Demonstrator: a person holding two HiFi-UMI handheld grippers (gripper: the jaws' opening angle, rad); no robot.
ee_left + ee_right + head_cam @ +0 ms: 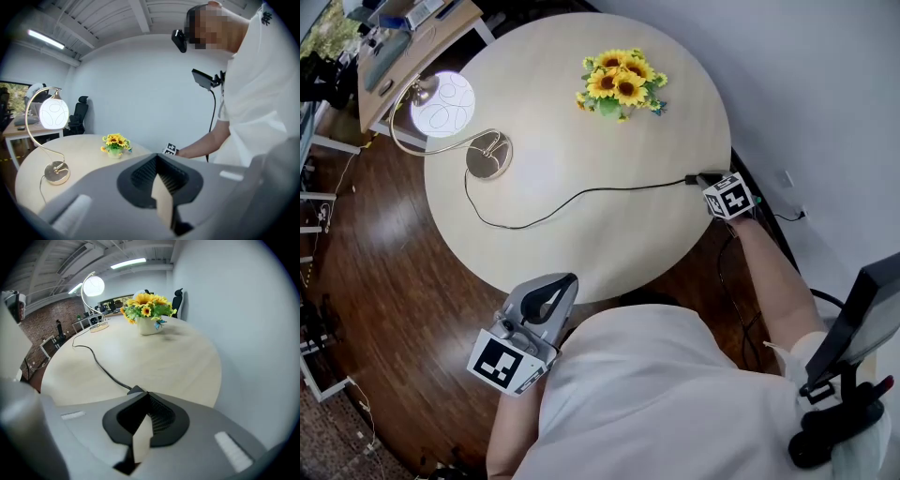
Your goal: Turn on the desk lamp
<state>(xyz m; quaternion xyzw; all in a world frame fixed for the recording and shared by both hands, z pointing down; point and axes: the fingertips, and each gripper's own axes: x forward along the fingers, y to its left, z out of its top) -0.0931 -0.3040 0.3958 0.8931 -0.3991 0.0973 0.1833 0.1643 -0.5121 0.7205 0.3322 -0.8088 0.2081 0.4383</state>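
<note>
- Desk lamp point(442, 103) lit; shade burns out to near-white in head view.
- Rm evenly bright. Ceiling strip light point(45, 39) glows in left gripper view, second strip point(129, 262) in right gripper view.
- Shadows soft; faint one on table point(140, 362) beside sunflowers point(146, 305).
- Both gripper views fisheye: corners vignetted black, lines bowed.
- Left hand-held gripper point(157, 161) & right hand-held gripper point(143, 397) blurred, too close to lens.

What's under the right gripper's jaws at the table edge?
A corner of the black switch block on the lamp cord pokes out from beneath the shut right gripper. The rest of it, including any button, is covered. The lamp glows.
</note>
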